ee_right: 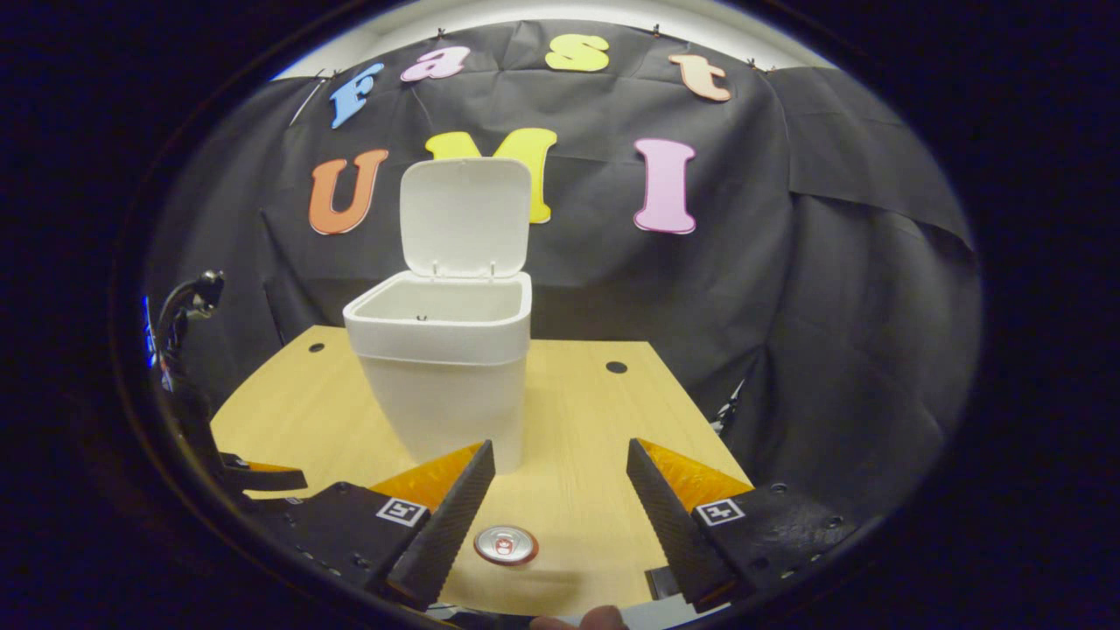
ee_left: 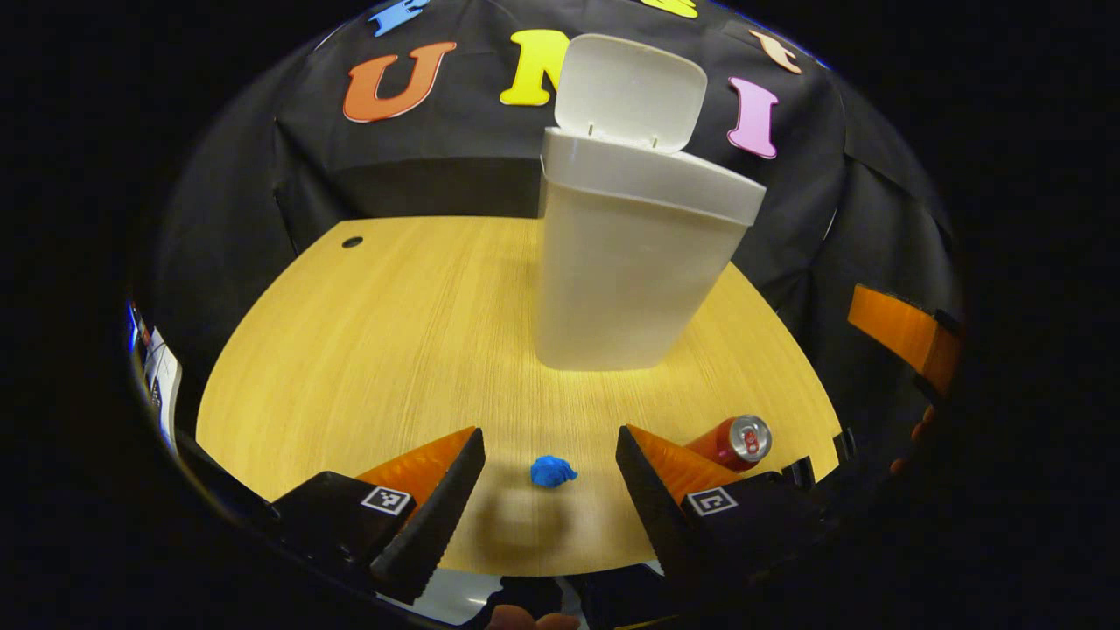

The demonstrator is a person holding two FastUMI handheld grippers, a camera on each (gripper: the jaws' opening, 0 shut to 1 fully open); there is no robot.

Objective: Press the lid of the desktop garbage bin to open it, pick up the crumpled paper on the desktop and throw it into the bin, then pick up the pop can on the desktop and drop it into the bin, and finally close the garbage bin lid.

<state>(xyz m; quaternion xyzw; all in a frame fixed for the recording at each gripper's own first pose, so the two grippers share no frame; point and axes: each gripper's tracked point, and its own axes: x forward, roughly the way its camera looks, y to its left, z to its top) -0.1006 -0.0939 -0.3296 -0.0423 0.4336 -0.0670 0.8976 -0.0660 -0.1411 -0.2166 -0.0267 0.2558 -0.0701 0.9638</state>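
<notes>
The white garbage bin (ee_left: 626, 262) stands at the middle of the wooden table (ee_left: 394, 350) with its lid (ee_left: 630, 92) swung up. A blue crumpled paper (ee_left: 552, 471) lies near the front edge, between and just beyond the fingers of my left gripper (ee_left: 551, 490), which is open and holds nothing. A red pop can (ee_left: 731, 442) lies on its side to the right of the paper. In the right gripper view the bin (ee_right: 446, 367) shows its open mouth, the lid (ee_right: 465, 217) stands upright, and the can's top (ee_right: 506, 544) sits below my open, empty right gripper (ee_right: 560, 507).
The other gripper (ee_left: 906, 332) shows at the right edge of the left gripper view, and another gripper's part (ee_right: 254, 477) lies at the left of the right gripper view. Small dark holes (ee_right: 616, 367) mark the table's back corners. Black cloth walls the booth.
</notes>
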